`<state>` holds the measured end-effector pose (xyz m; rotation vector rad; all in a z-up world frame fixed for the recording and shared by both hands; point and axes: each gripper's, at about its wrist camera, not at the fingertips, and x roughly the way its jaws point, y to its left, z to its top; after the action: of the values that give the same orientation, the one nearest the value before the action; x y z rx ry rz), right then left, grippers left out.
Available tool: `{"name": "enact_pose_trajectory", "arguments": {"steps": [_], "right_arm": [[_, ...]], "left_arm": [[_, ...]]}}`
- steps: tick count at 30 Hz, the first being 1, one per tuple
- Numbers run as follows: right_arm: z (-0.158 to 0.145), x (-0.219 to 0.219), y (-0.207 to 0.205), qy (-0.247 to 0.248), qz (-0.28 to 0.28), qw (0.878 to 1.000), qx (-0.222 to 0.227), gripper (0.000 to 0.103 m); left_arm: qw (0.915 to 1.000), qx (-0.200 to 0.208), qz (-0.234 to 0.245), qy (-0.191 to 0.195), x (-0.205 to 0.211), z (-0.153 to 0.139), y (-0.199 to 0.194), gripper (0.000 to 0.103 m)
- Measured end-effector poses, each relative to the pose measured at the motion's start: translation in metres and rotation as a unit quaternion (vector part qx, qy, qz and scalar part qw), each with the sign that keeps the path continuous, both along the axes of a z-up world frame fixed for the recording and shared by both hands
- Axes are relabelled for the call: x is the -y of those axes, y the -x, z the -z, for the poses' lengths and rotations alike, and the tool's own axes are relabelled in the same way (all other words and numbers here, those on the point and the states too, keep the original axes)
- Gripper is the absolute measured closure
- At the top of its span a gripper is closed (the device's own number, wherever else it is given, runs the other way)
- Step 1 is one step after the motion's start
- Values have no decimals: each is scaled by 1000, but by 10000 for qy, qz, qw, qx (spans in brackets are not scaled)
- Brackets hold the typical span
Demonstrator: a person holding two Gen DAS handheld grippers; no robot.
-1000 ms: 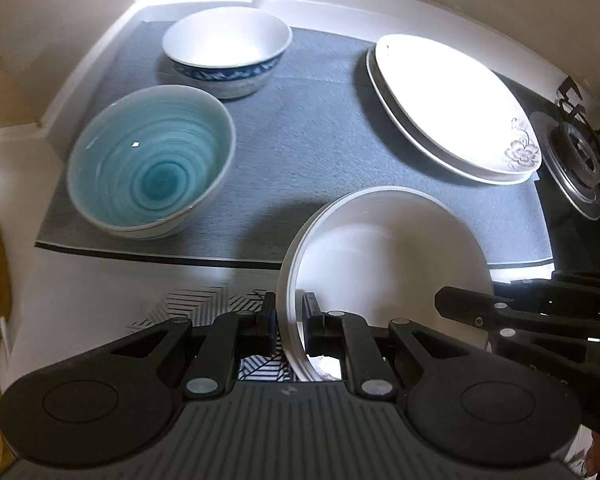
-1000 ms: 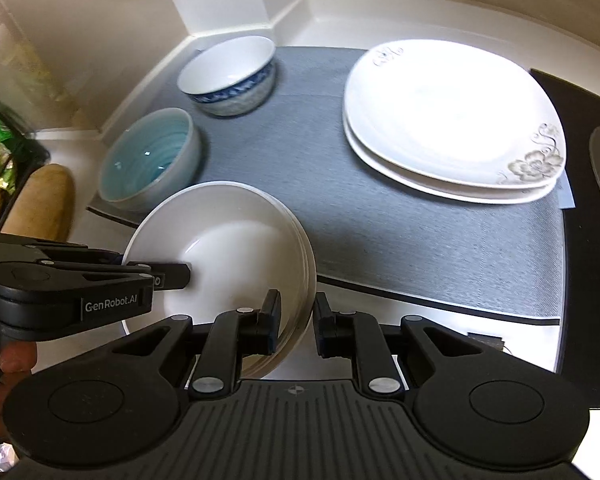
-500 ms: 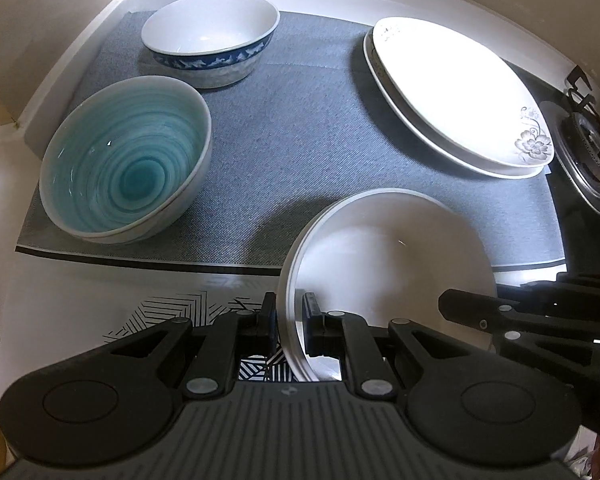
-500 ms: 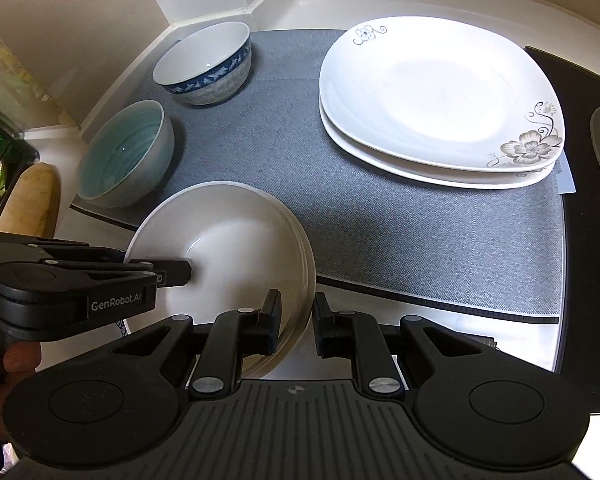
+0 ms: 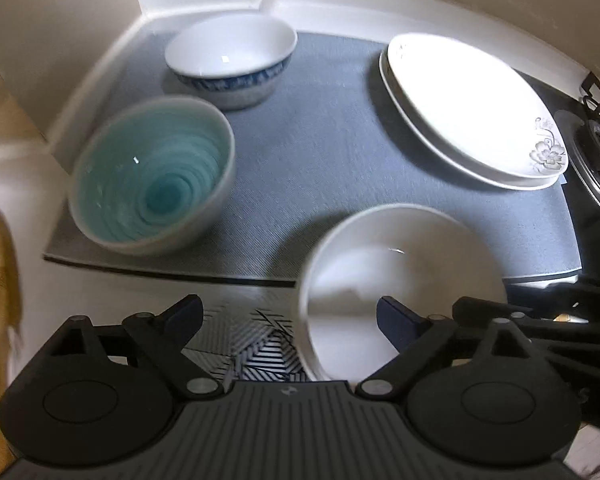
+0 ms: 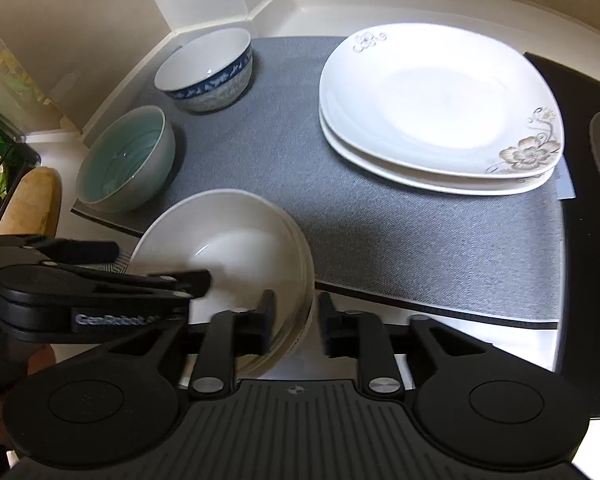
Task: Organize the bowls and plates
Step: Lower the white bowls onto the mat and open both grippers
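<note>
White bowl (image 6: 223,240) sits half off the mat's (image 6: 380,216) near edge. Left tongs (image 5: 289,316) opening wide, right tongs (image 6: 297,312) opening, rim between, unpinched. Risk: bowl tips off edge.

**A:** What do the tools look like?

**B:** Both are matte black plastic. The left gripper (image 5: 289,320) has a ribbed grey-black deck with a small round emblem, a large round disc on either side, and angled linkage arms with silver rivets at the pivots.

**A:** And the other?

**B:** The right gripper (image 6: 295,322) has the same build, with blocky black pads. From its camera, the left tool's side bears white "GenRobot" lettering.
</note>
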<state>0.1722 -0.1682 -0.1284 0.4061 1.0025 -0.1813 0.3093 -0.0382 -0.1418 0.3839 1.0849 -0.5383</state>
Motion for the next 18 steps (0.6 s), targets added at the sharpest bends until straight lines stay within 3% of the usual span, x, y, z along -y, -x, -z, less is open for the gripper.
{"name": "enact_pose_trajectory", "arguments": {"steps": [1, 7, 18], "right_arm": [[-2, 1, 1, -8, 42, 10000, 29, 53], [-24, 4, 15, 8, 179, 9994, 299, 39], [-36, -10, 18, 89, 48, 9993, 348, 36]], "left_arm": [[10000, -28, -23, -24, -2, -2, -1, 3], [9996, 56, -279, 19, -23, -18, 0, 1], [9986, 140, -482, 152, -43, -33, 3, 0]]}}
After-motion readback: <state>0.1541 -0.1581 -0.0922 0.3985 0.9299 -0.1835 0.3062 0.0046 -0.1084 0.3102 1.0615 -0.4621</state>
